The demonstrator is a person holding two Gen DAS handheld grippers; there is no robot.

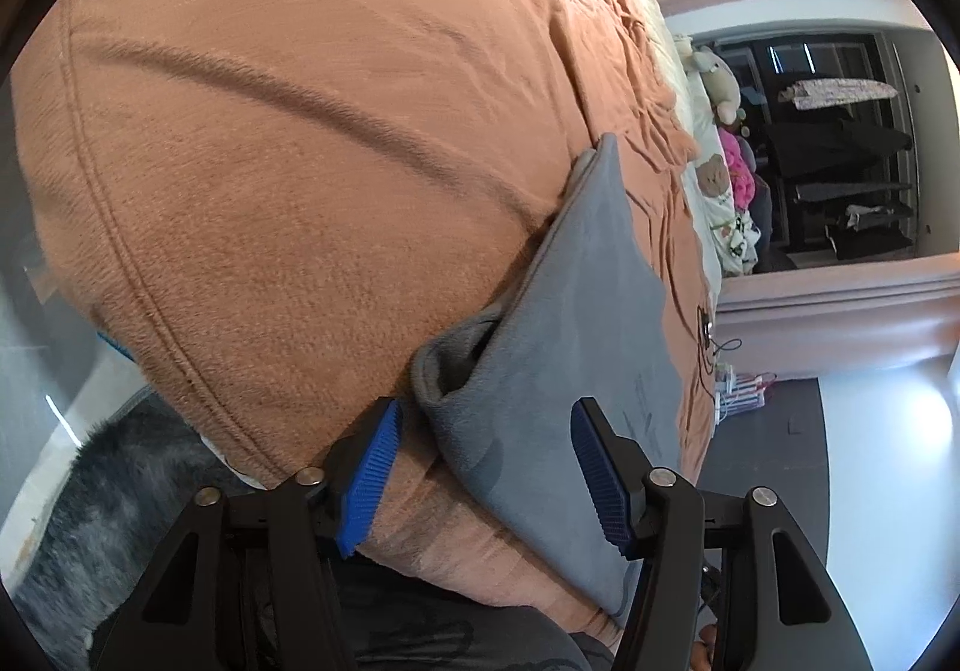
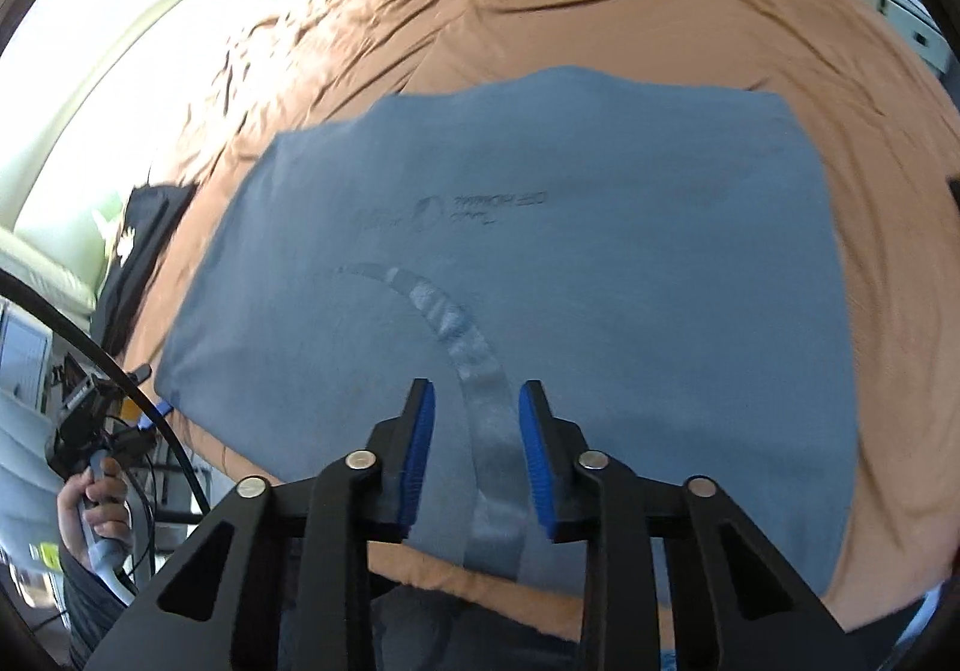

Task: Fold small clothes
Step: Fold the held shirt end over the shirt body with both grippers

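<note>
- One bed [image 1: 270, 161] carries everything, its orange-brown blanket [image 2: 600, 23] spread over the top as a soft, broad surface for folding
- One grey garment [image 2: 540, 227] lies flat on that blanket near the bed's near edge, printed side up with the lettering upside down from the right wrist view; it looks laid out so its edges can be picked up and brought over
- One lighter grey curved band [image 2: 474, 371] runs across the garment toward its near hem, probably a neckline or a trim, though blur makes it hard to tell
- Two hand-held grippers work the cloth, one per side
- Right gripper [image 2: 477, 431] hangs over the near hem with its blue pads on either side of the band, jaws narrow with a gap, nothing pinched that I can see; my reading is that it is lining up a grasp
- Left gripper [image 1: 486, 467] sits at the garment's side edge, jaws about half wide, straddling the grey corner beside an open sleeve or hem [image 1: 462, 365], pads not pressing on it
- One hand [image 2: 96, 509] shows at the lower left of the right wrist view, gripping a handle
</note>
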